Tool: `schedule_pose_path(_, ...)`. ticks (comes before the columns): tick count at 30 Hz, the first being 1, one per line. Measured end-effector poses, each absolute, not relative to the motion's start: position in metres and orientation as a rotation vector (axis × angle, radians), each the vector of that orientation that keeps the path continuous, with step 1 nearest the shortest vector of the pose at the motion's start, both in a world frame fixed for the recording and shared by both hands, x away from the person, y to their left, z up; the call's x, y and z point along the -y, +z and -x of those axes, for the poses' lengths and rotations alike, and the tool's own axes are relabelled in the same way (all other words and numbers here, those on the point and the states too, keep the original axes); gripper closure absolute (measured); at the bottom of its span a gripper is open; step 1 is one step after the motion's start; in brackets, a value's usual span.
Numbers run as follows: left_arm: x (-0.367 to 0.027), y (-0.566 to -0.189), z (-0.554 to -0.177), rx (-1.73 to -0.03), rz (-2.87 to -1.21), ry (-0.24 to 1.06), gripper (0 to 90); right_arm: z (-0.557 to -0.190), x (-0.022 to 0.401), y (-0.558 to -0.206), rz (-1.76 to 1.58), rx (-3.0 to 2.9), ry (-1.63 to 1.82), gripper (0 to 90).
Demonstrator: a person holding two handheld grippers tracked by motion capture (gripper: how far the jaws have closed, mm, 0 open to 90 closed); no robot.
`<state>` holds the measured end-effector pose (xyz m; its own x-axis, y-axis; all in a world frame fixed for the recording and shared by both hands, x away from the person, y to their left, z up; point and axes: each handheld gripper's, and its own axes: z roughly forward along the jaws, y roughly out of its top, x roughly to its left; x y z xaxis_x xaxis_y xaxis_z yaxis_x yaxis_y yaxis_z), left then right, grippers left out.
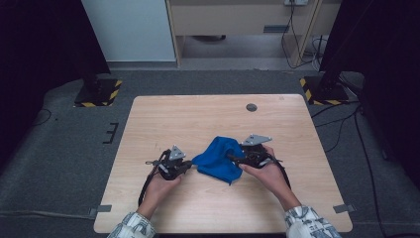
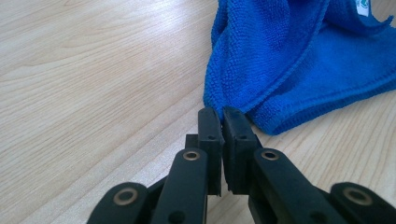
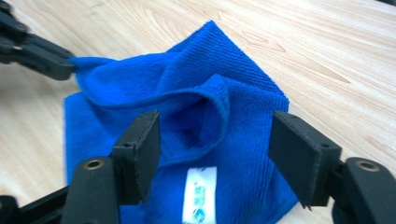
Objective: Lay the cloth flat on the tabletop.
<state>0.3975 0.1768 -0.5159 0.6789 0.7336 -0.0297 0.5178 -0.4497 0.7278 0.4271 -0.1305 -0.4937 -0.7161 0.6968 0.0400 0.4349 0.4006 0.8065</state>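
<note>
Both forearms enter from the near table edge, the left gripper [image 1: 190,165] low with its jaws closed together and pointing toward the right gripper [image 1: 234,159], which faces it at close range with jaws standing apart, each hand wrapped around its gripper's body.

The high view is evenly lit from overhead: the pale wooden table [image 1: 208,124] is bright at the centre of the frame, while the upper left and right corners fall into near-black shadow. The picture is soft and low in detail. In the left gripper view, the crumpled blue microfibre cloth [image 2: 299,60] is sharp, with a soft sheen on the wood at the upper left. In the right gripper view, the lower left edge is slightly blurred.
</note>
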Motion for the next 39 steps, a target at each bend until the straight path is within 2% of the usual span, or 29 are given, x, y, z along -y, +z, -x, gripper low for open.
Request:
schedule_pose_path(3, -0.177, -0.516, -0.397, -0.958, -2.152, 0.374, 86.3, -0.417, 0.134, -0.494, -0.961, -2.359, 1.234, 37.3)
schedule_pose_path(6, -0.176, -0.517, -0.397, -0.956, -2.156, 0.366, 86.2, -0.406, 0.137, -0.497, -0.948, -2.354, 1.268, 47.4)
schedule_pose_path(9, -0.176, -0.517, -0.397, -0.953, -2.157, 0.362, 86.1, -0.395, 0.138, -0.504, -0.919, -2.374, 1.278, 61.1)
schedule_pose_path(11, -0.176, -0.517, -0.397, -0.954, -2.156, 0.363, 86.0, -0.392, 0.137, -0.508, -0.913, -2.379, 1.274, 66.5)
schedule_pose_path(15, -0.176, -0.517, -0.397, -0.956, -2.158, 0.361, 85.7, -0.389, 0.135, -0.515, -0.897, -2.401, 1.250, 68.2)
schedule_pose_path(20, -0.177, -0.518, -0.397, -0.956, -2.158, 0.358, 85.5, -0.390, 0.127, -0.519, -0.888, -2.414, 1.237, 61.2)
schedule_pose_path(23, -0.177, -0.518, -0.397, -0.956, -2.158, 0.356, 85.3, -0.389, 0.121, -0.523, -0.876, -2.436, 1.202, 62.0)
schedule_pose_path(24, -0.177, -0.518, -0.398, -0.956, -2.158, 0.356, 85.2, -0.390, 0.120, -0.524, -0.872, -2.444, 1.191, 64.7)
schedule_pose_path(25, -0.177, -0.518, -0.398, -0.956, -2.157, 0.355, 84.9, -0.390, 0.119, -0.526, -0.863, -2.458, 1.180, 73.5)
schedule_pose_path(26, -0.178, -0.518, -0.398, -0.956, -2.156, 0.354, 84.9, -0.390, 0.119, -0.526, -0.863, -2.458, 1.180, 73.5)
schedule_pose_path(27, -0.178, -0.518, -0.397, -0.957, -2.154, 0.355, 84.0, -0.391, 0.119, -0.526, -0.868, -2.462, 1.163, 83.1)
schedule_pose_path(29, -0.178, -0.518, -0.398, -0.957, -2.154, 0.355, 82.8, -0.392, 0.120, -0.526, -0.863, -2.465, 1.174, 86.5)
schedule_pose_path(31, -0.178, -0.518, -0.397, -0.952, -2.149, 0.362, 76.0, -0.392, 0.125, -0.522, -0.860, -2.454, 1.190, 89.0)
schedule_pose_path(33, -0.179, -0.519, -0.397, -0.944, -2.144, 0.360, 73.5, -0.392, 0.127, -0.520, -0.869, -2.446, 1.196, 89.2)
schedule_pose_path(36, -0.179, -0.519, -0.396, -0.939, -2.135, 0.373, 62.1, -0.395, 0.135, -0.515, -0.894, -2.415, 1.215, 89.4)
schedule_pose_path(37, -0.179, -0.519, -0.395, -0.940, -2.136, 0.383, 55.7, -0.398, 0.141, -0.511, -0.917, -2.399, 1.228, 89.4)
schedule_pose_path(39, -0.179, -0.519, -0.395, -0.939, -2.134, 0.384, 50.0, -0.400, 0.146, -0.509, -0.939, -2.382, 1.238, 89.4)
